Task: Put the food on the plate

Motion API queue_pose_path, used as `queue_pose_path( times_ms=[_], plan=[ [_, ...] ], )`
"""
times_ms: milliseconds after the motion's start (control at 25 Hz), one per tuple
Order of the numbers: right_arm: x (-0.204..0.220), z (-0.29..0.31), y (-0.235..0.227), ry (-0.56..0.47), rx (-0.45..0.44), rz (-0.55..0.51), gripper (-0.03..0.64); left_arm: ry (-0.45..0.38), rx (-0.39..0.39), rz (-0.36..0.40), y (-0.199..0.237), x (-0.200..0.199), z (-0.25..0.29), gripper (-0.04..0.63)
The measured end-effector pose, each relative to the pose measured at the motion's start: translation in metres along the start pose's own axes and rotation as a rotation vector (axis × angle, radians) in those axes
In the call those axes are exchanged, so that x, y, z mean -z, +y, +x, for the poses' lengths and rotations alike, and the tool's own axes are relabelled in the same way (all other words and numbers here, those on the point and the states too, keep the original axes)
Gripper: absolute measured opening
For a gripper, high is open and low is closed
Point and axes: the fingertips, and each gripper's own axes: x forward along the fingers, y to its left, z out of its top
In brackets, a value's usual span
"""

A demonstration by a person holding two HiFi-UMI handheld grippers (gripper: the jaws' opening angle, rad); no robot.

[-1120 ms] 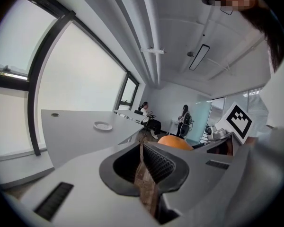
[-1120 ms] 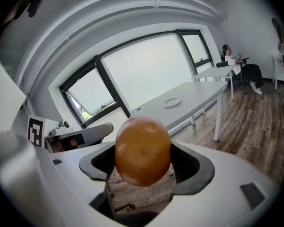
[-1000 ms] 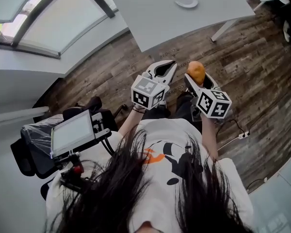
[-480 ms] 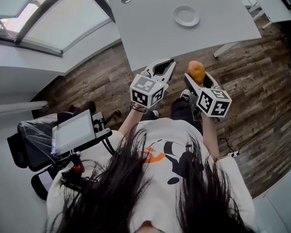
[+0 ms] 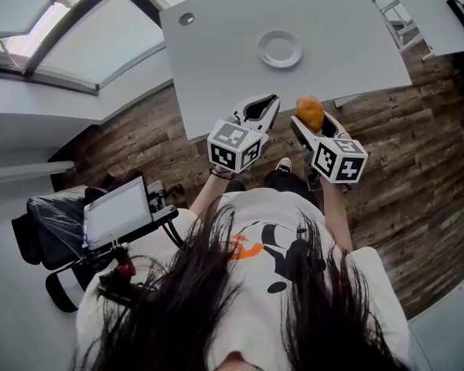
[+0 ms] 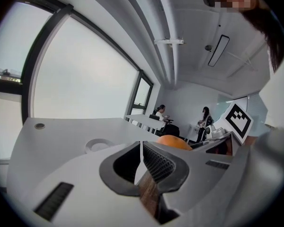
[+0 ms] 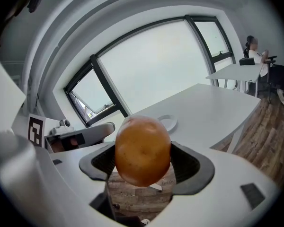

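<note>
A round orange-brown food item [image 5: 310, 112] sits clamped between the jaws of my right gripper [image 5: 308, 119], held over the wooden floor just short of the white table's [image 5: 216, 60] near edge. From the right gripper view the food [image 7: 143, 150] fills the gap of that gripper [image 7: 143, 161], and the white plate [image 7: 165, 122] lies on the table beyond it. The plate [image 5: 279, 49] is empty, mid-table. My left gripper [image 5: 267, 105] hovers beside the right one, shut on nothing [image 6: 143, 162]; its view shows the plate [image 6: 98, 144] and the food [image 6: 173, 142].
A round cable hole [image 5: 186, 19] sits at the table's far left corner. A second white table [image 5: 437, 6] stands at the upper right. Behind me on the left is a cart with a screen [image 5: 116, 211]. Two people [image 6: 204, 122] are far across the room.
The table and plate have come nearer in the head view. Both grippers now reach the table's near edge. The right gripper still holds the food; the left stays shut.
</note>
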Motion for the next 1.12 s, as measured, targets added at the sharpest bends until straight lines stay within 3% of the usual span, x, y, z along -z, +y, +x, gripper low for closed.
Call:
queue_pose_path(
  times_ms=[760,1120],
  plan=[
    [-0.004,0.030,-0.017,0.052,-0.037,0.013,0.353,0.001,-0.090,-0.013,0.027,-0.001,-0.004,0.011],
    [-0.005,0.036,-0.017,0.030,-0.035,0.007,0.353,-0.005,-0.063,0.035,0.024,-0.009,0.004,0.011]
  ],
)
